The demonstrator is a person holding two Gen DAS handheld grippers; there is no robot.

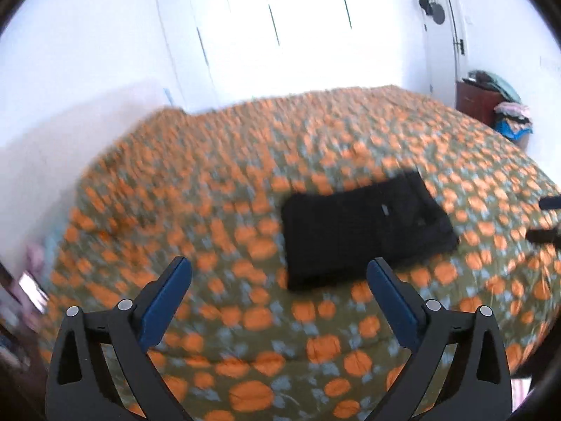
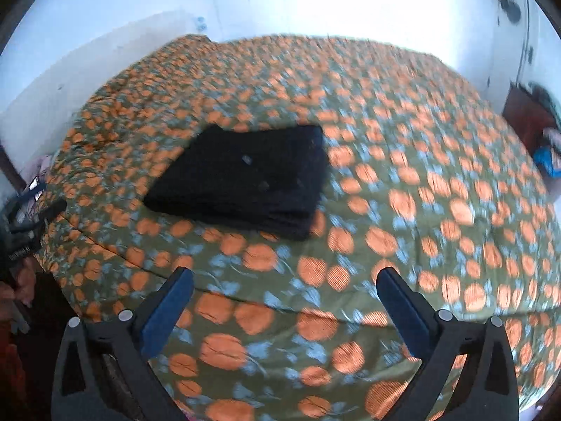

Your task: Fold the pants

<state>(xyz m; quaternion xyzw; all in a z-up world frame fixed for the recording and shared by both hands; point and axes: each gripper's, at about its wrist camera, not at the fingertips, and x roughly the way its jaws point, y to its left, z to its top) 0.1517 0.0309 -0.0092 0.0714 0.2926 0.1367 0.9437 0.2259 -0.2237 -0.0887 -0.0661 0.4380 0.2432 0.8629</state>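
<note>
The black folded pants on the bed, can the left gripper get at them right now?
Probably yes: the left gripper is open and empty, and only bare pumpkin-print bedspread lies between it and the black folded pants.

Orange-patterned bedspread (image 1: 245, 182), white wardrobe (image 1: 252, 28), door (image 1: 438, 24)

I see black folded pants (image 2: 242, 179) on an olive bedspread (image 2: 403, 210) patterned with orange pumpkins; my tongs' pads (image 1: 164, 301) are blue.
</note>
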